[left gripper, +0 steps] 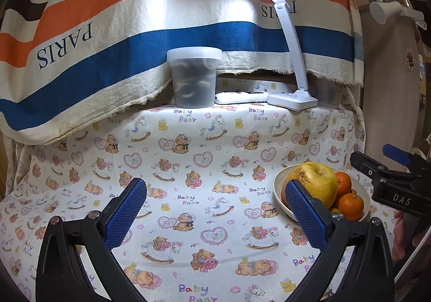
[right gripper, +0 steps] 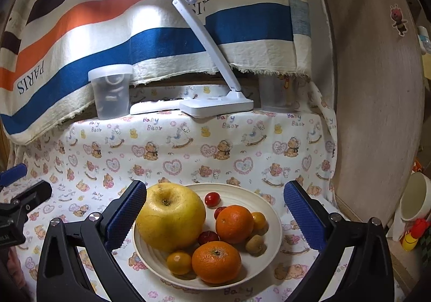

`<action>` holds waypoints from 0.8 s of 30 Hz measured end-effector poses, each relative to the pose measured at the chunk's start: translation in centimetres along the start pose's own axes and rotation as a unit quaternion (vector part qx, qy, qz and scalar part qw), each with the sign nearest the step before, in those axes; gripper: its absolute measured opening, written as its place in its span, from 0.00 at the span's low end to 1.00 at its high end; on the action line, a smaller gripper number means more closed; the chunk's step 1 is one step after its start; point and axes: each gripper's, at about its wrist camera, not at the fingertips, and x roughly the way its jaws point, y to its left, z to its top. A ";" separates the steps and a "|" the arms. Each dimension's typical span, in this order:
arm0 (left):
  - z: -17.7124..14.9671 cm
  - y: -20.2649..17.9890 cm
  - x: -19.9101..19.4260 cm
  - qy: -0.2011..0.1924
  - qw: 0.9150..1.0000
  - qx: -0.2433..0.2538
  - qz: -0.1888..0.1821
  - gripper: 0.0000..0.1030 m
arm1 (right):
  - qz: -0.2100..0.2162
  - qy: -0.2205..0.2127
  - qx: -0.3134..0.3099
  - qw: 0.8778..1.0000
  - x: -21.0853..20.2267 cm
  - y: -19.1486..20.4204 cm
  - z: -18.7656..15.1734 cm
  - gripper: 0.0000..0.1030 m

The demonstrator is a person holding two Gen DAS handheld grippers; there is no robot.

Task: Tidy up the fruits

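A cream plate [right gripper: 258, 199] on the bear-print cloth holds a big yellow fruit [right gripper: 169, 218], two oranges [right gripper: 233, 223] [right gripper: 215, 261], two small yellow-orange fruits [right gripper: 179, 263], a kiwi [right gripper: 255, 244] and small red fruits [right gripper: 212, 199]. My right gripper [right gripper: 215, 210] is open and empty, its fingers on either side of the plate, just above it. My left gripper [left gripper: 215, 213] is open and empty over the bare cloth, left of the plate [left gripper: 280, 186]. The right gripper also shows at the right edge of the left wrist view [left gripper: 388, 175].
A lidded translucent tub [left gripper: 194, 78], a white remote [left gripper: 239, 97] and a white desk lamp [left gripper: 292, 99] stand along the back under a striped cloth. A wooden panel [right gripper: 377, 113] bounds the right side, with a white mug [right gripper: 414, 196] beyond it.
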 end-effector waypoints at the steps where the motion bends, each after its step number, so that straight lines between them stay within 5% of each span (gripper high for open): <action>1: 0.0 -0.1 0.0 0.000 1.000 0.002 0.000 0.99 | 0.001 0.000 -0.001 1.000 0.0 0.1 0.0 1.00; 24: -0.1 -0.1 0.1 0.003 1.000 0.006 -0.001 0.99 | 0.000 0.000 -0.003 1.000 -0.1 0.1 0.0 1.00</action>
